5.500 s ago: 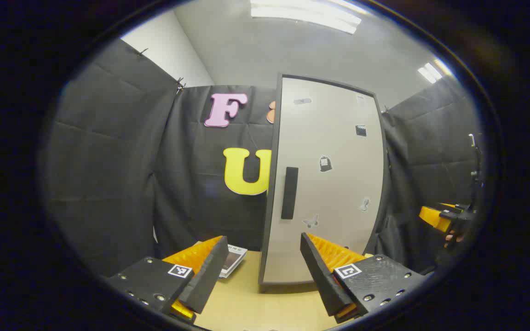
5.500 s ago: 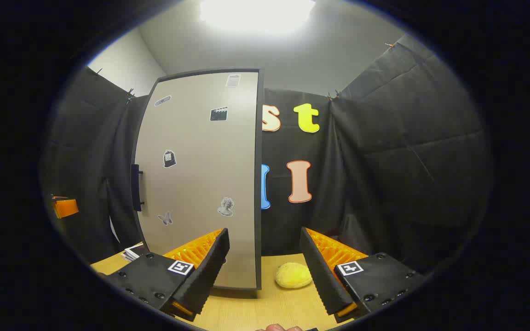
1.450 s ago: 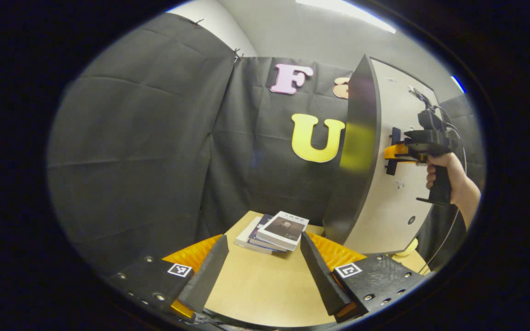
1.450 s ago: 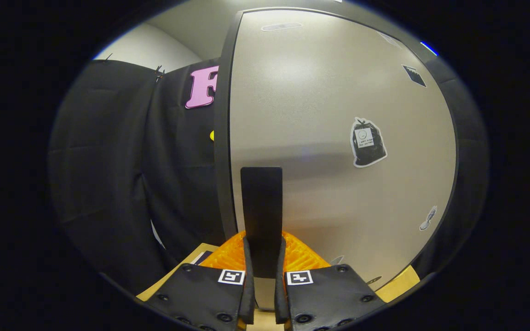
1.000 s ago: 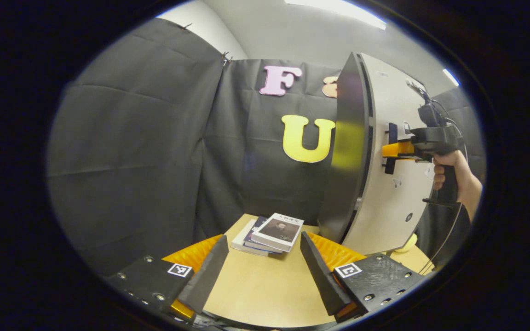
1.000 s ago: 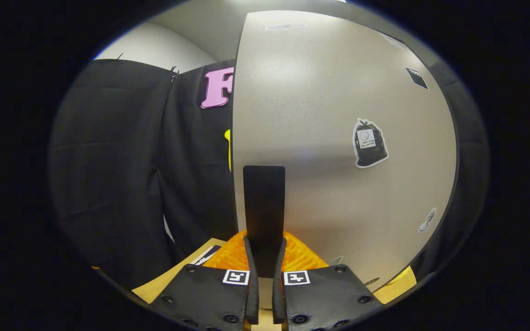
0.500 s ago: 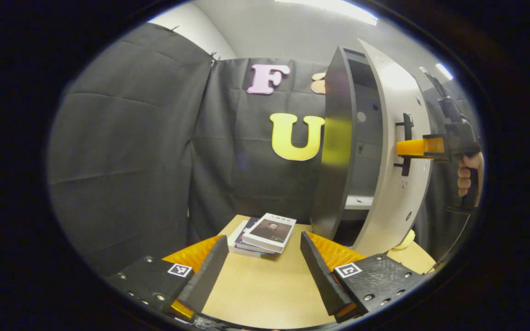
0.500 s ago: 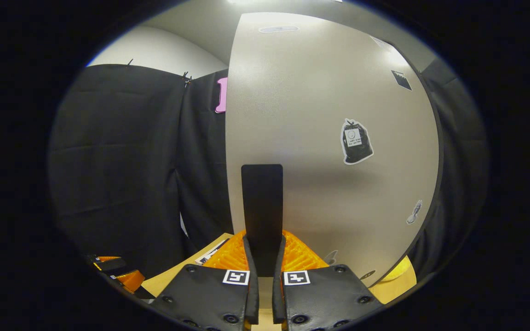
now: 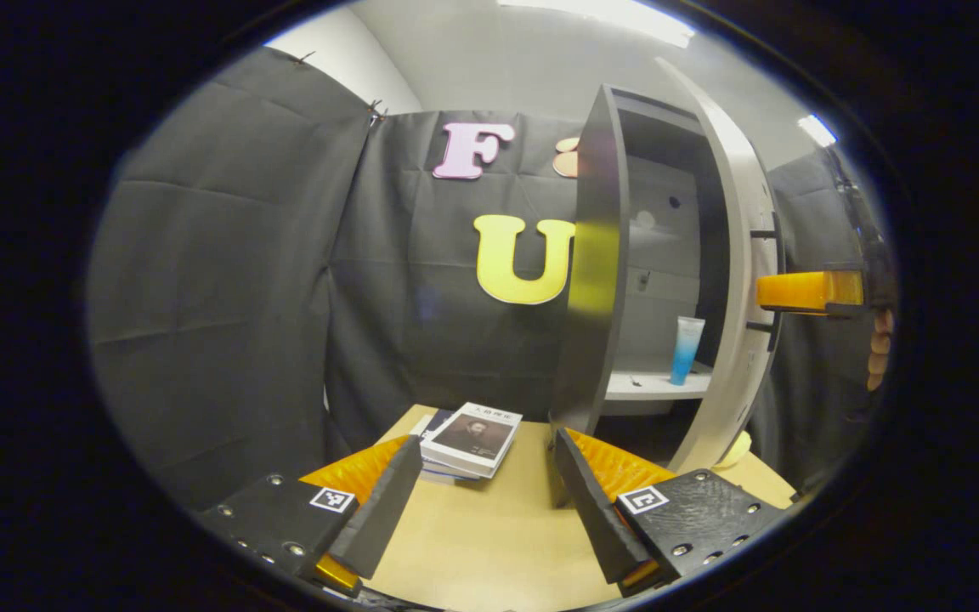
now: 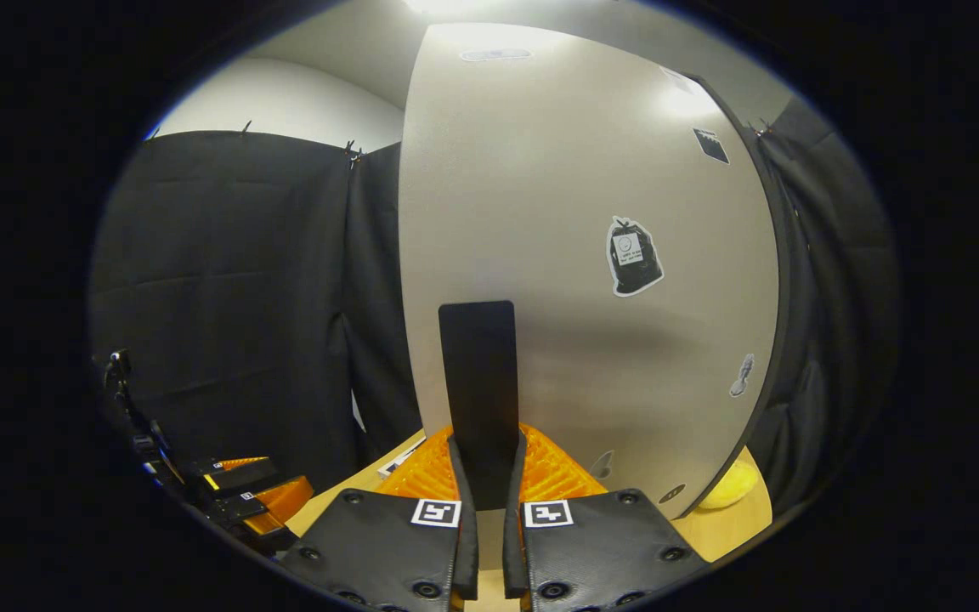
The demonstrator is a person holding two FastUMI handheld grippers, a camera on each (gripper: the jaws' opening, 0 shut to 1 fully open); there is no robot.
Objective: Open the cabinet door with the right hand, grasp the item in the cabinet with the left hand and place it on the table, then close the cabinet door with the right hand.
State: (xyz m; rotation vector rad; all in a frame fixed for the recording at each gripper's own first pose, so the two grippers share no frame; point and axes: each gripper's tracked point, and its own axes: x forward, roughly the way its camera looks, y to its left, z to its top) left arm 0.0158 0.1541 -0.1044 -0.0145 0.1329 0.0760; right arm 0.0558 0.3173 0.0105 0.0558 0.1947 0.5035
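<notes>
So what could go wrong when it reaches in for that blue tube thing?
The cabinet door is only partly open, so the left gripper might bump its edge on the way in. The tube stands upright on the shelf and could tip over if nudged. The right gripper is clamped on the door handle; if it slips, the door may swing.

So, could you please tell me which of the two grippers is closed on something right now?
The right gripper: it is clamped on the door handle. The left gripper is open over the table, holding nothing.
</notes>
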